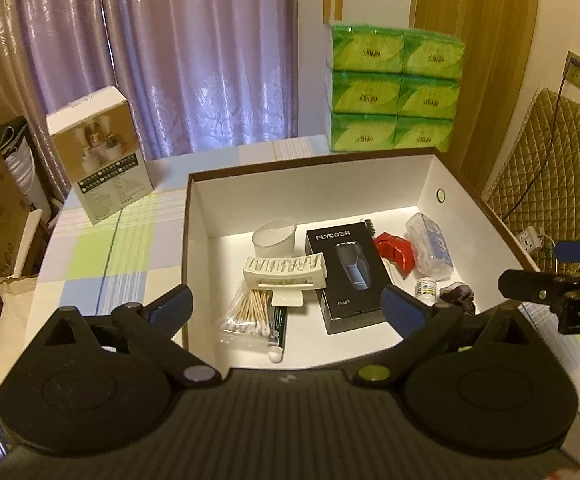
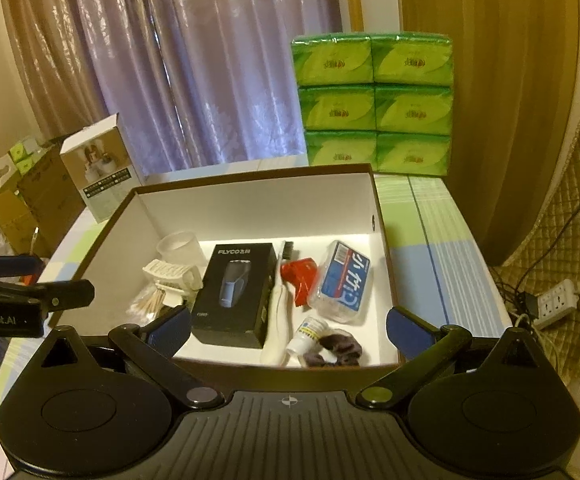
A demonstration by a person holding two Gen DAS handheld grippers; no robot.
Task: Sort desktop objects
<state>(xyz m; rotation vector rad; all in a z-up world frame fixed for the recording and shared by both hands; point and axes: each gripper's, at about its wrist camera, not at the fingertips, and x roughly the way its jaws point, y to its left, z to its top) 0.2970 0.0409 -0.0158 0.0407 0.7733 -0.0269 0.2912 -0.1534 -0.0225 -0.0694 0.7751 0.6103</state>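
The left gripper (image 1: 288, 312) hangs over the near edge of the white-lined brown cardboard box (image 1: 313, 182), its blue-padded fingers (image 1: 172, 306) spread wide with nothing between them. The right gripper (image 2: 288, 326) hovers at the same box from the other side, jaws equally wide apart and empty; in the left wrist view its tip shows at 3 o'clock.

Inside the box, the black FLYCO shaver carton (image 1: 347, 274) lies flat near the centre. At its 9 o'clock sits a cream plastic comb-like rack (image 1: 284, 272), resting partly on a clear bag of wooden cotton swabs (image 1: 250, 312), with a dark green tube (image 1: 278, 332) just beside the bag. A frosted translucent cup (image 1: 274, 236) stands at 11 o'clock of the carton. At 3 o'clock lie a red folded packet (image 1: 393, 250) and a clear plastic pack with blue print (image 2: 341, 280). A white toothbrush (image 2: 278, 320) lies along the carton's right edge. Near the box's 5 o'clock corner are a small white bottle (image 2: 305, 334) and a dark purple scrunchie (image 2: 335, 350), touching each other.

Behind the box, a stack of green tissue packs (image 1: 393, 88) stands at 1 o'clock, and an upright white printed box (image 1: 100, 156) at 10 o'clock on the checked tablecloth (image 1: 102, 256).
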